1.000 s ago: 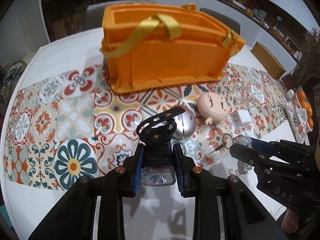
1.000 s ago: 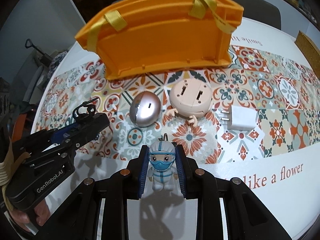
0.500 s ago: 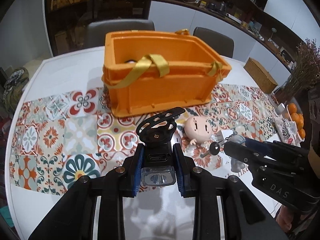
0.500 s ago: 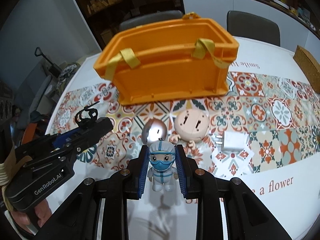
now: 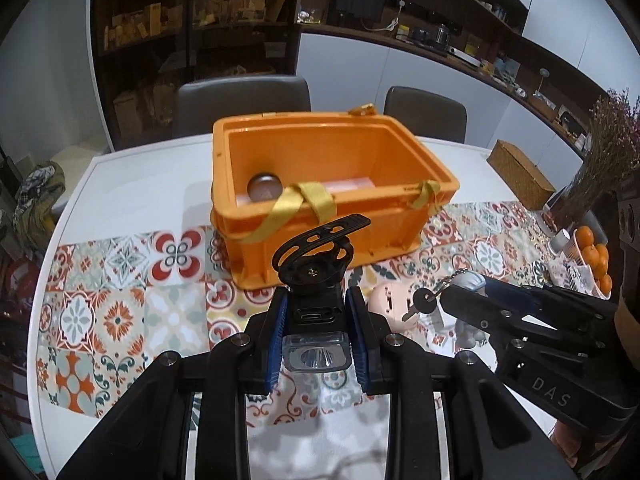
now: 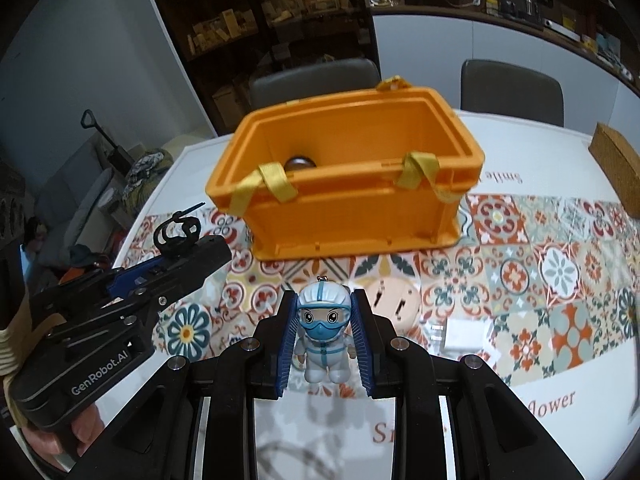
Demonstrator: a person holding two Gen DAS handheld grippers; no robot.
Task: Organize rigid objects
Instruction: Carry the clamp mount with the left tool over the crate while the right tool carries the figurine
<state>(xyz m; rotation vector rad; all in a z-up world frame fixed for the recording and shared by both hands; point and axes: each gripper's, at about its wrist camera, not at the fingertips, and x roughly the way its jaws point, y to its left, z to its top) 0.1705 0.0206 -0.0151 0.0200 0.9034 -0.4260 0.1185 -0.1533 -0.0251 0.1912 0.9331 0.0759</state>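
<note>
orange crate holds a silver disc — left hand-held gripper clamps a bike light, right hand-held gripper a figurine.

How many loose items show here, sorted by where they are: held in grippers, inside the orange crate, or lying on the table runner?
Held in grippers: 2, bike light in left gripper, medic figurine keychain in right gripper
Inside orange crate: 1 seen, round metallic object
On table runner: 2, doll head, white charger
Total: 5
</note>
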